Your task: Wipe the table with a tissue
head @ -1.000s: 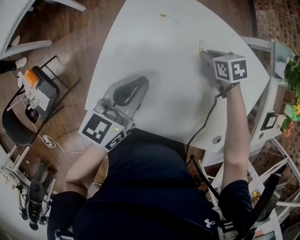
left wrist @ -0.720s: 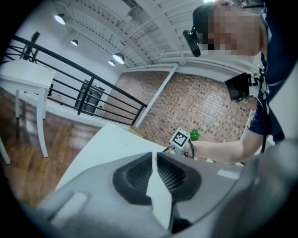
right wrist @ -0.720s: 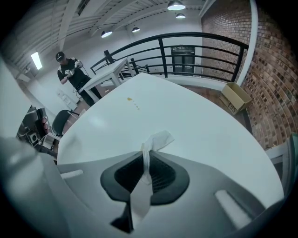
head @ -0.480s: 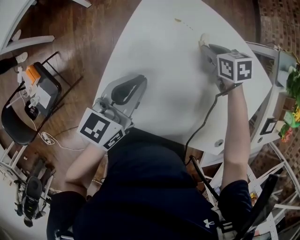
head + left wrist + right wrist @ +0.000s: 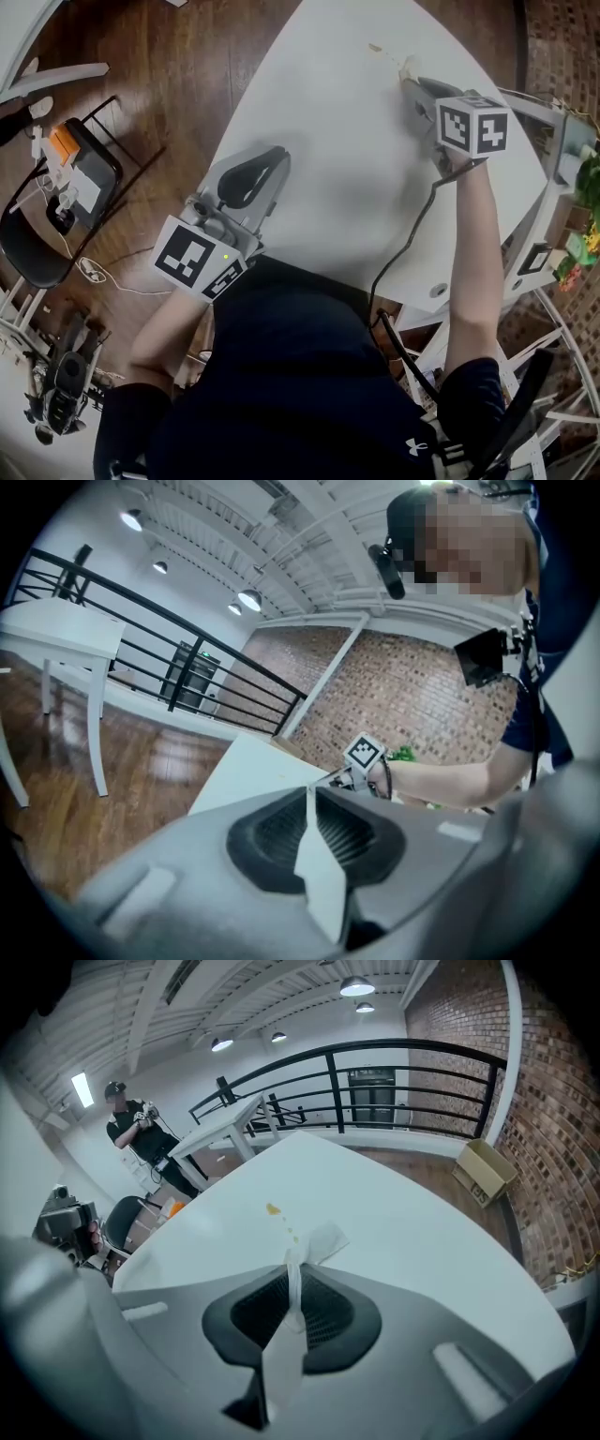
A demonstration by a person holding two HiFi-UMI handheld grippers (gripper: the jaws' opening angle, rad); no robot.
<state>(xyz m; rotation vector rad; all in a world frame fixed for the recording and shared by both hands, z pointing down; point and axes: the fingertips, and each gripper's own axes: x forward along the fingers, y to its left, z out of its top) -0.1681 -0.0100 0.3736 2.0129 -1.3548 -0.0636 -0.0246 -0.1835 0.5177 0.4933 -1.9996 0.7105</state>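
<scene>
At the far side of the white table [image 5: 328, 141], the right claw [image 5: 412, 82] has carried its tissue [image 5: 319, 1241] closer to the little orange-brown stain [image 5: 273, 1209] and the trail of small drops running from it. A second ago there was a clear stretch of bare tabletop between the two; now the loose end of the tissue lies just beside the drops, not yet over them. The claw's jaws are pressed together on the tissue, which sticks out in front and rests on the surface.

The left claw [image 5: 272, 159] has stayed put at the near left edge of the table, jaws closed with nothing between them, playing no part.

To my eye the approach is nearly finished and the wiping of the mark has yet to start. The next push should take the tissue straight over the stain, kept flat against the tabletop so it doesn't just skim past.
</scene>
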